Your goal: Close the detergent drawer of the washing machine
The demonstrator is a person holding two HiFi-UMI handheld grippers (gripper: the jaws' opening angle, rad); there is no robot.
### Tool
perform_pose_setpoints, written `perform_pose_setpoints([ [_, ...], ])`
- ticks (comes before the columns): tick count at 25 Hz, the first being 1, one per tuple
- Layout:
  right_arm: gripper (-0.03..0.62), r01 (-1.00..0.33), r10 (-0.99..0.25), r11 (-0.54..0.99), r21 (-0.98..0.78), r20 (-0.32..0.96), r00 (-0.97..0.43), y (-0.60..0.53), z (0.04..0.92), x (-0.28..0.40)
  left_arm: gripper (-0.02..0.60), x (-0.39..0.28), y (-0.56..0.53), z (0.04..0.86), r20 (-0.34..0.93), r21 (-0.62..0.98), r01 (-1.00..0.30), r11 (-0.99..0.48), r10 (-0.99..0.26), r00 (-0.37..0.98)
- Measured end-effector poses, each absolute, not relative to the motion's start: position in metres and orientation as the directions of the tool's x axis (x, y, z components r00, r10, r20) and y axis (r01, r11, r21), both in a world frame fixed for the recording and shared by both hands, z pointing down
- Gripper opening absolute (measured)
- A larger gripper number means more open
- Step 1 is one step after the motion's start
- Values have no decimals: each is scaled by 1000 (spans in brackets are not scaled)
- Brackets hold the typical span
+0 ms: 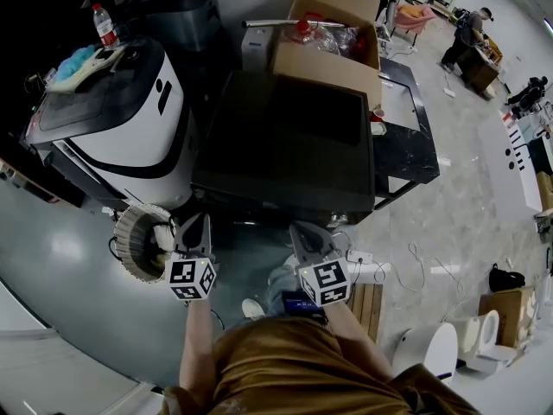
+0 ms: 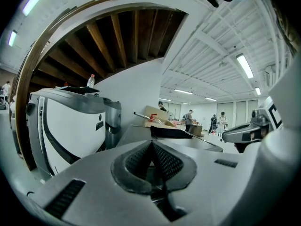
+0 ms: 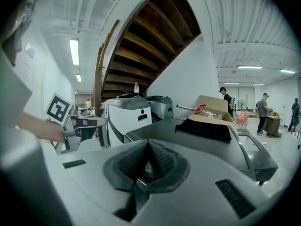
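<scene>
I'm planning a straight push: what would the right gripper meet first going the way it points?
Probably the front top edge of the dark-topped machine, straight ahead of the right gripper; nothing shows between them, though depth is unclear.

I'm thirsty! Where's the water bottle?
In the head view the water bottle stands far upper left, on top of the white machine, left of the cardboard box.

Dull machines on a shiny floor

The washing machine [image 1: 285,137] has a dark, smooth, matt top. At its ten o'clock, a white appliance [image 1: 138,119] gleams like glossy plastic. At one o'clock, a cardboard box [image 1: 324,63] looks dull and papery. The floor [image 1: 69,258] is polished and mirrors the lights. The stair beams [image 3: 141,41] are bare brown wood.
</scene>
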State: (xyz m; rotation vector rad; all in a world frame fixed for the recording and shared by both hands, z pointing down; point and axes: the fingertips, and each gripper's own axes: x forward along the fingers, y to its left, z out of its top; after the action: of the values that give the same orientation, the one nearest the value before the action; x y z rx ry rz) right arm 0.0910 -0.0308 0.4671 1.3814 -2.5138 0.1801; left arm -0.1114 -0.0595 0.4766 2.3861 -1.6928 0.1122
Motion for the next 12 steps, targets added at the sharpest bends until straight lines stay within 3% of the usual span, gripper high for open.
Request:
perform_pose_setpoints([
  [12,12,-845,-810,534,16,298,-506,-35,471,95,26,-107,-62,485,208,117,-939,-324,-916,342],
])
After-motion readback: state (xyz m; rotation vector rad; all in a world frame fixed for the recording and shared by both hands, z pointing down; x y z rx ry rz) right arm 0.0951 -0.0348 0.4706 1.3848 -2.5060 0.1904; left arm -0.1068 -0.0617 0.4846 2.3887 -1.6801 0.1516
